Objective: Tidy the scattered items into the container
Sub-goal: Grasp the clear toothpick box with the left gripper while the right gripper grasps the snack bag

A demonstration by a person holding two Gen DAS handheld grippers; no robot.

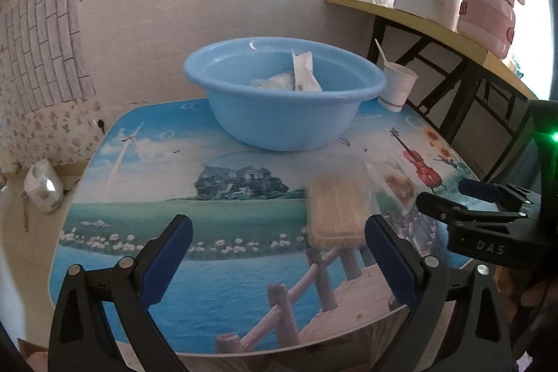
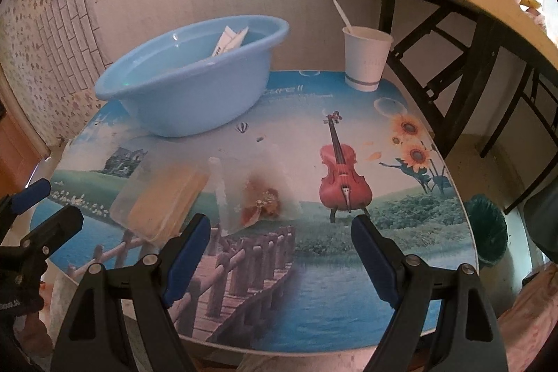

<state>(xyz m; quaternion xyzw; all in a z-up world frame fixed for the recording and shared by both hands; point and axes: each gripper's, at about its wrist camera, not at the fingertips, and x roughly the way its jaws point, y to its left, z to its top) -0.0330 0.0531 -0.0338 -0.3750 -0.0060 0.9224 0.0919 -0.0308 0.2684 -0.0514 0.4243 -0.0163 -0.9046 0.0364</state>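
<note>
A light blue basin point(image 1: 286, 100) stands at the back of the picture-printed table point(image 1: 146, 218), with white packets point(image 1: 303, 72) inside; it also shows in the right wrist view point(image 2: 188, 72). A clear bag of yellow sticks point(image 1: 336, 215) lies near the front right, also seen in the right wrist view point(image 2: 164, 197). Beside it lies a clear bag with reddish contents point(image 2: 261, 201). My left gripper point(image 1: 279, 246) is open and empty, just left of the stick bag. My right gripper point(image 2: 280, 243) is open and empty, just in front of the reddish bag; it also shows in the left wrist view point(image 1: 450, 194).
A white paper cup point(image 2: 366, 58) with a spoon stands at the table's back right corner. A yellow shelf point(image 1: 418, 23) on black legs, with a jug and pink pot, stands to the right. A green bin point(image 2: 488, 225) sits on the floor at right.
</note>
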